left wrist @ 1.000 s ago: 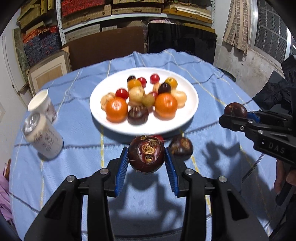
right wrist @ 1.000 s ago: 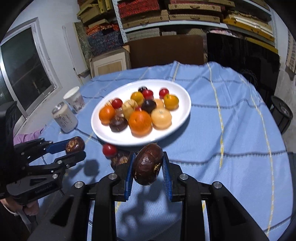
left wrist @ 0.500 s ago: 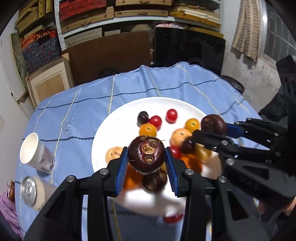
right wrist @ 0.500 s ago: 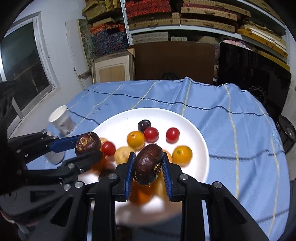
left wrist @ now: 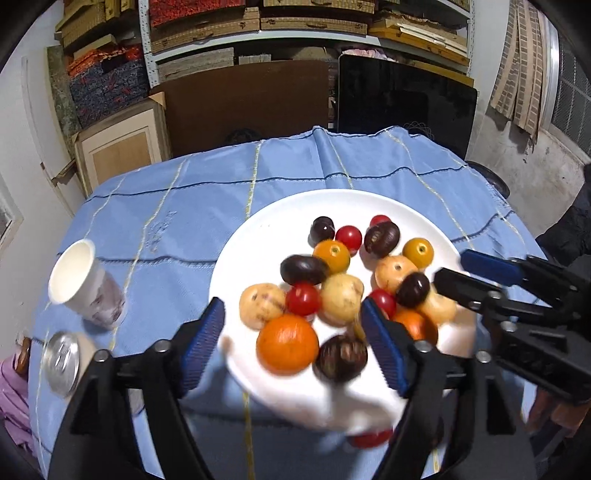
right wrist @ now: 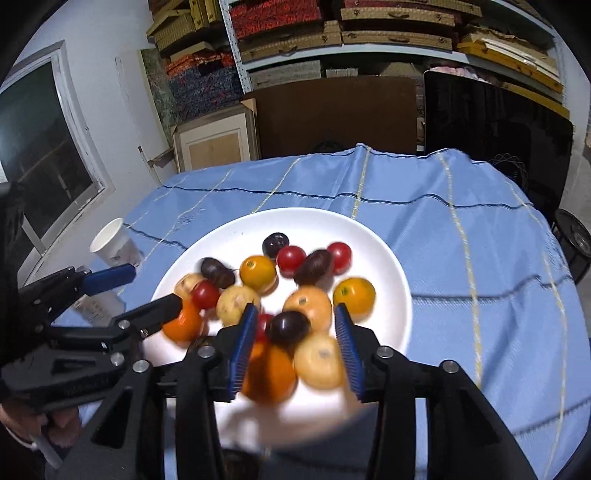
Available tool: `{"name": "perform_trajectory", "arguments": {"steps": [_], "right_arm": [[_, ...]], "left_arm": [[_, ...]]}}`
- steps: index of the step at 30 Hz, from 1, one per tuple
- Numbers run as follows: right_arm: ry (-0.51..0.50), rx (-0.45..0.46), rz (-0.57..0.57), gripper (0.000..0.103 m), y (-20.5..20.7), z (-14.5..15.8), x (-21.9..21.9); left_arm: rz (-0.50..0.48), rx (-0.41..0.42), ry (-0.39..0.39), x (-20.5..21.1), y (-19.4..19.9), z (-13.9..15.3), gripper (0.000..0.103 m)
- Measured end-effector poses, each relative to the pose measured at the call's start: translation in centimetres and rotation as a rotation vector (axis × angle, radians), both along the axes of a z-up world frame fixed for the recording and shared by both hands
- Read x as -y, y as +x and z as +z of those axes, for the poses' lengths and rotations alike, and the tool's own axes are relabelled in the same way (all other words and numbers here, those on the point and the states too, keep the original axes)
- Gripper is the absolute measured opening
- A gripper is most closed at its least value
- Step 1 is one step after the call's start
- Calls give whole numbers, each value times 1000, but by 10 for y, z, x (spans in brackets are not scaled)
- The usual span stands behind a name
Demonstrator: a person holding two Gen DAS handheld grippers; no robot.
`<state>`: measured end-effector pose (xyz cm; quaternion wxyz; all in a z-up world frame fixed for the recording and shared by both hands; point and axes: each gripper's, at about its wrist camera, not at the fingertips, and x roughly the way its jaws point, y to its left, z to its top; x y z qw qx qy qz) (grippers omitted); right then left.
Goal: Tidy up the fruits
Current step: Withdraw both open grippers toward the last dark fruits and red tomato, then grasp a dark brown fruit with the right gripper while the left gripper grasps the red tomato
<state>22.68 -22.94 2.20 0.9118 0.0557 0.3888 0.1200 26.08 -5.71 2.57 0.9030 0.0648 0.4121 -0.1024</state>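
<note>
Nearest the left wrist camera, the left gripper (left wrist: 291,347) stands with its blue pads spread wide and nothing between them, poised over the near rim of the white plate (left wrist: 258,236), a spacing that suits having let a fruit go and leaving room to draw back without knocking the pile. The right gripper (right wrist: 293,345) is likewise parted and empty, hovering over the plate's near side above a large orange (right wrist: 271,373) and a pale yellow fruit (right wrist: 319,360). A second ago each gripper clamped a dark brown round fruit above the cloth in front of the plate; half a second ago both were carrying them over the fruit heap; now one dark fruit (left wrist: 303,269) lies on its side beside a small orange (left wrist: 332,254) and the other (left wrist: 381,239) rests further back near the cherry tomatoes (left wrist: 349,237), so both drops look done. The fruit sits bunched in the plate's middle, probably to stop it rolling off. A red tomato (left wrist: 369,438), blurred, remains on the cloth below the plate's near edge, likely the next pickup. To the left stand a metal can (left wrist: 61,360) and a paper cup (left wrist: 83,282), apart from the plate on the blue tablecloth (left wrist: 184,199). Beyond the table rise shelves of stacked boxes (left wrist: 258,18).
</note>
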Motion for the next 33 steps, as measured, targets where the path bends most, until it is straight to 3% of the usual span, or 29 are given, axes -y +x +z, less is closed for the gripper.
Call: {"name": "perform_trajectory", "arguments": {"steps": [4,10,15,22,33], "right_arm": [[-26,15,10,60,-44,4,4],[-85,-21,56,62,-97,-14,-9],[-78,-60,67,62,-116,-30,-21],[-121,-83,92,64,-114,-44,-43],[-143,-126,105,63,-86,-63,-61]], "left_arm": [[12,-7,-31,-11,-37,2,78],[30,-20,-39,-22,-94,-10,81],[46,-44,-62,-32,-128,-23,82],[52,-67,-62,-42,-143,-34,82],[55,-97,-73,-48,-128,-45,82]]}}
